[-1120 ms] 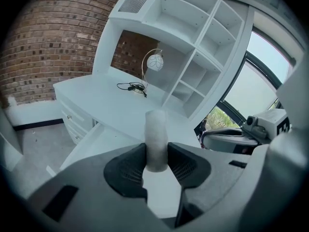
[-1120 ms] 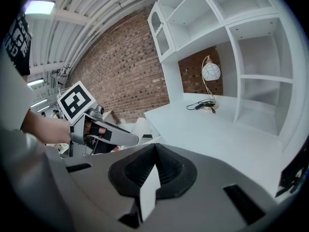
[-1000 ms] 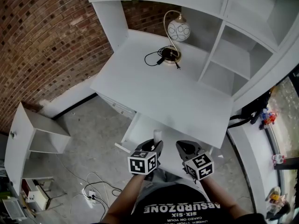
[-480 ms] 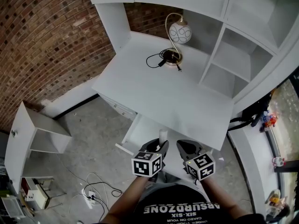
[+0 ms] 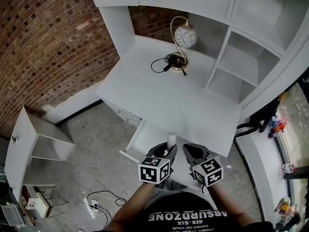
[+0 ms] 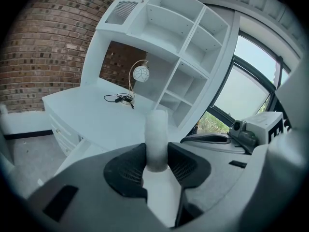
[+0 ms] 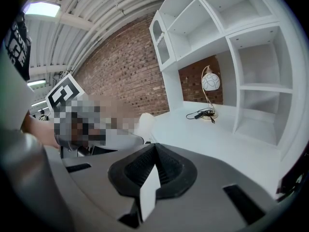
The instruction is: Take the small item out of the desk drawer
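A person standing at a white desk (image 5: 169,95) is gripping a small white item (image 5: 171,138) in the left gripper (image 5: 169,149). It is being held just above the open drawer (image 5: 144,138) at the desk's front edge. In the left gripper view, the two dark ribbed pads (image 6: 129,168) are pressing on either side of the pale, rounded cylinder (image 6: 156,139). It is standing upright and rising well above the jaws.

The right gripper (image 5: 186,151) is hovering just beside the left one. Its jaws are sitting together with nothing between them, as the right gripper view (image 7: 153,170) shows.

Each tool is carrying a cube with black-and-white square markers, the left cube (image 5: 154,169) and the right cube (image 5: 208,172) both facing the head camera.

The person's dark shirt (image 5: 186,219) is showing white print that is reading upside down from above: "ABSURDZONE" in large letters, with "SIX-SIX" under it. A smaller line there is too fine to make out.

At the back of the desktop, a lamp (image 5: 185,34) with a patterned globe shade is standing on a round base. A black cable (image 5: 161,64) is lying coiled beside it.

White shelves (image 5: 246,57) are rising to the right, and a red brick wall (image 5: 48,42) is filling the left. A low white cabinet (image 5: 34,139) is sitting on the concrete floor (image 5: 96,153).
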Available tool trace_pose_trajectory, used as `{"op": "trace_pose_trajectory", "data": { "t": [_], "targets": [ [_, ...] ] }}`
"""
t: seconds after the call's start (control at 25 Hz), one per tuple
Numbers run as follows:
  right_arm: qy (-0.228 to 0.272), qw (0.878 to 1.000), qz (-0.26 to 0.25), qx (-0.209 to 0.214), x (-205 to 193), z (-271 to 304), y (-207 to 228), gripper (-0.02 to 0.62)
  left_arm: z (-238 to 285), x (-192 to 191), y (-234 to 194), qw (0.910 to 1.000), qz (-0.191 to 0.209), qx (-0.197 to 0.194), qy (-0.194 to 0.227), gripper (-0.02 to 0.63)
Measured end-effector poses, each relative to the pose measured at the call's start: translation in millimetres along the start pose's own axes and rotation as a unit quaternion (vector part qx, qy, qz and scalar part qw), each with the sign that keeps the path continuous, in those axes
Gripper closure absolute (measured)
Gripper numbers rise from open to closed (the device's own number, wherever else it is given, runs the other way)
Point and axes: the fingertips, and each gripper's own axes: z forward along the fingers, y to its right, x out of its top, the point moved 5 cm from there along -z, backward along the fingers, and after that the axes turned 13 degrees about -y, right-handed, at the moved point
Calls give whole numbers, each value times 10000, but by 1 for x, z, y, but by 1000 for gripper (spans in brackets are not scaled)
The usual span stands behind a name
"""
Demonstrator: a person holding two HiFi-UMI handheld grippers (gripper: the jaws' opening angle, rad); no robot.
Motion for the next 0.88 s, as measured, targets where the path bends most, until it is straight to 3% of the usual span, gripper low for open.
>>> {"op": "trace_pose_trajectory", "data": {
  "t": [0.88],
  "targets": [
    [36,9999,18,-97,-4,-9,-6,597,-10,-4,8,9996,256,77,37,466]
  ]
}}
